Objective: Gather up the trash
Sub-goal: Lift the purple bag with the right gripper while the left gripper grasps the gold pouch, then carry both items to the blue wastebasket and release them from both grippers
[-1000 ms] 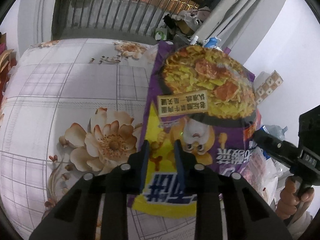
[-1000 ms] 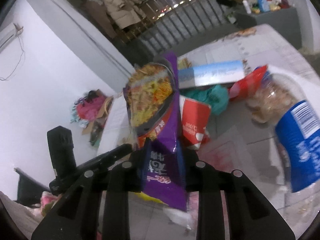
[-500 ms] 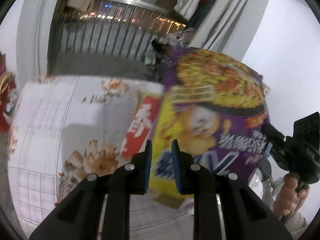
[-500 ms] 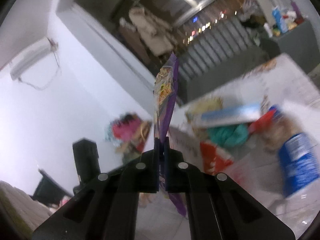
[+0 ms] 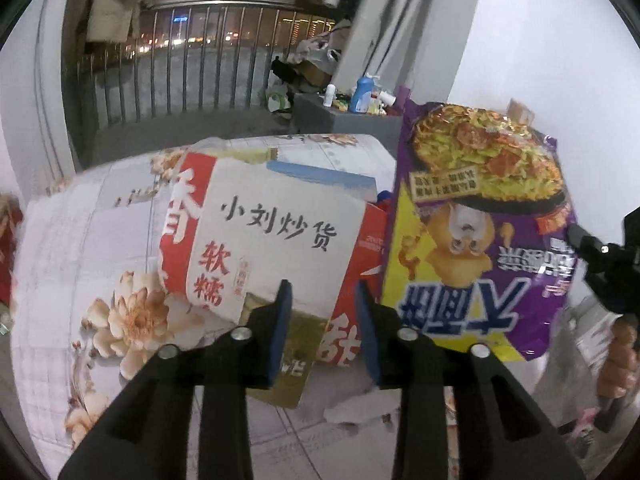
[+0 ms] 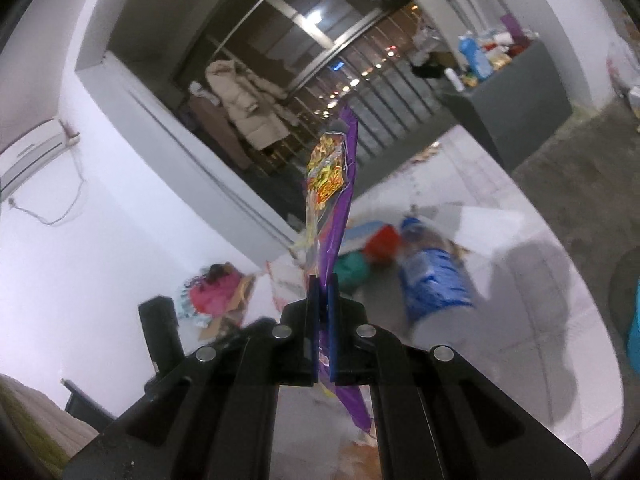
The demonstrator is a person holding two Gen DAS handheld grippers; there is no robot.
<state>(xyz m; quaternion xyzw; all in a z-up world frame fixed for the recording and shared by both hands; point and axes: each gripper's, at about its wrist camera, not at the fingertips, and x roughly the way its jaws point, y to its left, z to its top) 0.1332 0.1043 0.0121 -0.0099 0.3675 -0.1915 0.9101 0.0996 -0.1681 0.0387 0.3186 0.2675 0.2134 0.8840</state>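
Left wrist view: left gripper (image 5: 324, 328) empty, jaws opening, nothing between them. Purple snack bag (image 5: 480, 232) hangs just right of its fingers, long axis upright, pinched at its right edge by the right gripper (image 5: 580, 240). Red-and-white paper bag (image 5: 260, 240) lies dead ahead on the floral tablecloth (image 5: 80, 240), nearest the left gripper.

Right wrist view: right gripper (image 6: 323, 312) clamped on the purple snack bag (image 6: 332, 184), seen edge-on, standing up from the jaws. Blue-labelled bottle (image 6: 432, 280), red wrapper (image 6: 384, 240), green bag (image 6: 352, 268) lie beyond, well apart.
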